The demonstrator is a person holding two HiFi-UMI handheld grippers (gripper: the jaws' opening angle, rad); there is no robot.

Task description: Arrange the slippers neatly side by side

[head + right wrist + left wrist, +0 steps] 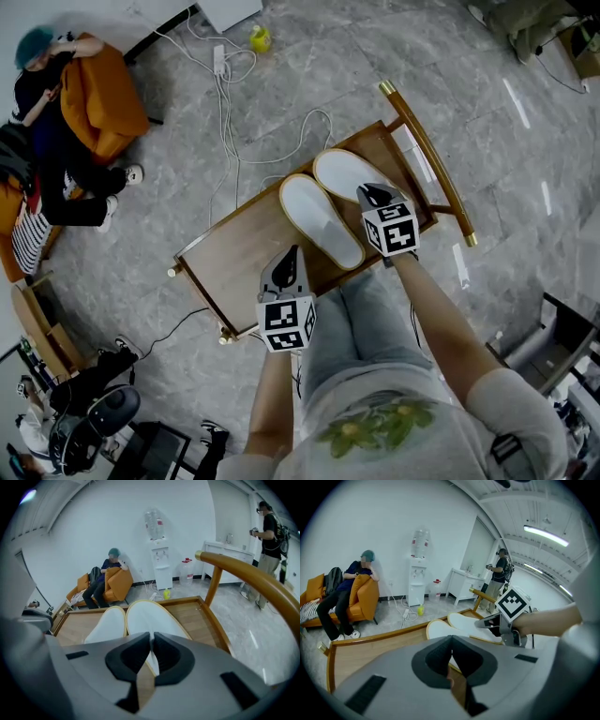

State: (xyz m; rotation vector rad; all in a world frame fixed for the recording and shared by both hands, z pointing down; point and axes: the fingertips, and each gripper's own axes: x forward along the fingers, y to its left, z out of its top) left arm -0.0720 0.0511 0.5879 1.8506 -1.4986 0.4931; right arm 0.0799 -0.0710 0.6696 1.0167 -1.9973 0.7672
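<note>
wooden tray [234,258]: raised rim keeps the pair from sliding off.
left slipper [319,223]: toward the tray's 2 o'clock end.
right slipper [339,172]: at its mate's 1 o'clock, edges touching.
right gripper [377,195]: at that slipper's 4 o'clock, jaws pinched on its rim, likely squaring it up.
left gripper [292,258]: jaws together, empty, idle at the tray's 6 o'clock edge.

slippers [319,220]: side by side on cart [234,258] | right tongs [367,193]: at right slipper [342,172] heel | left tongs [293,251]: over cart edge
</note>
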